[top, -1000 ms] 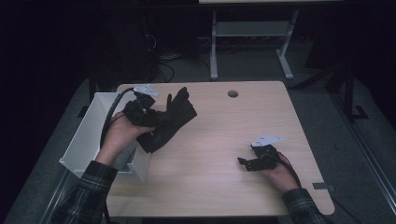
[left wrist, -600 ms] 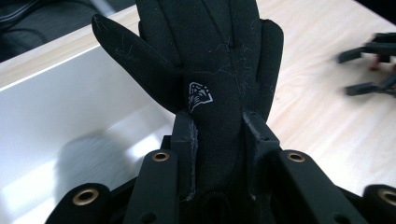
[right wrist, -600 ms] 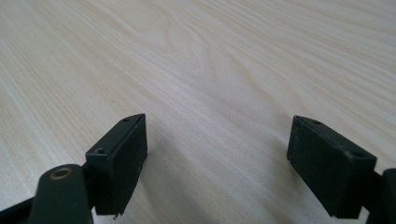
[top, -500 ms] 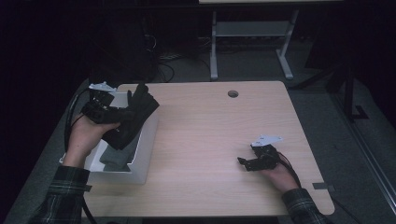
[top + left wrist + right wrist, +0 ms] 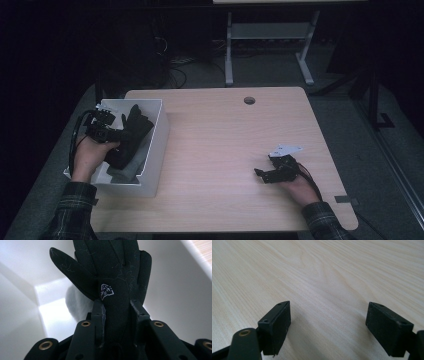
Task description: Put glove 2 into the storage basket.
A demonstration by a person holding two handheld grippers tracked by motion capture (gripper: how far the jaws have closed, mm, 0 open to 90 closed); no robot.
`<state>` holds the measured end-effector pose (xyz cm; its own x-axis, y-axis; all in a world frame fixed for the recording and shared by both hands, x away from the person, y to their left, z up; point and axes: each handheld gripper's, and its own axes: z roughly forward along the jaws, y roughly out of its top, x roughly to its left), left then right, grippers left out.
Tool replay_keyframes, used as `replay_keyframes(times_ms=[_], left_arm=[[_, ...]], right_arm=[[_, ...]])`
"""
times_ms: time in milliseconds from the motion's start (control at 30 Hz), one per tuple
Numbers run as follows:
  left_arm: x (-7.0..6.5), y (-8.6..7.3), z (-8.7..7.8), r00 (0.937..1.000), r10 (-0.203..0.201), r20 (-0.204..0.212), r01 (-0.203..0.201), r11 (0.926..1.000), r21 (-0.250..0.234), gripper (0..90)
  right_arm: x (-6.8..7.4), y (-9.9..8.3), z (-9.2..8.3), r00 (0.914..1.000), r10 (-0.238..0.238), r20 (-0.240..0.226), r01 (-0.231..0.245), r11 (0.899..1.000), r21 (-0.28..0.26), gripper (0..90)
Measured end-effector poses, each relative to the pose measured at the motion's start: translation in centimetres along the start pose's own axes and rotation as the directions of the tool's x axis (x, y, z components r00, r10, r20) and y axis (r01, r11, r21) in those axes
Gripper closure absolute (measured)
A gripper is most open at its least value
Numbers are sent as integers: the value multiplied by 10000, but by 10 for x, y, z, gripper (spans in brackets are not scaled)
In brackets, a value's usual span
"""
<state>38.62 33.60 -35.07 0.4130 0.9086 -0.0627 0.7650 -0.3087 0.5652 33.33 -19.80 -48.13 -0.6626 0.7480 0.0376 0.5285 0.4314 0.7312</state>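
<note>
A person's left gripper (image 5: 111,132) pinched a black glove (image 5: 112,277) by its cuff, the jaws pressed on either side of the fabric, and held it inside a white bin (image 5: 155,150) at the table's (image 5: 225,140) left edge, its fingers pointing up toward the bin's far wall. The left forearm, in a plaid sleeve (image 5: 70,212), reached forward over the bin's near corner. The right gripper (image 5: 270,172) rested low on the bare tabletop, jaws spread wide and holding nothing.

Matt cloth, smooth plastic, pale wood

Linty black glove (image 5: 117,277) at frame top; glossy white bin (image 5: 159,135); grained table (image 5: 332,270).
</note>
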Motion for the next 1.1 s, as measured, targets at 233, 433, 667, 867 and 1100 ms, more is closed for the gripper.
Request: replay_keyframes(times_ms=[233,433,667,867,1100], left_arm=[[7,-12,26,9997,-192,-180,203,9980,602,687],[7,-11,28,9991,-238,-345,259,9977,621,655],[6,-8,23,9973,-223,-695,246,9992,323,423],[2,0,16,9972,9,-747,-16,10000,-90,294],[-11,12,1,9983,440,-378,-461,9972,-586,277]], right_arm=[[0,0,0,10000,2,4,-2,10000,-1,201],[0,0,0,10000,-1,3,1,10000,-1,201],[0,0,0,10000,12,7,-12,10000,2,200],[0,0,0,10000,2,6,-2,10000,-2,200],[0,0,0,10000,2,3,-2,10000,-1,201]])
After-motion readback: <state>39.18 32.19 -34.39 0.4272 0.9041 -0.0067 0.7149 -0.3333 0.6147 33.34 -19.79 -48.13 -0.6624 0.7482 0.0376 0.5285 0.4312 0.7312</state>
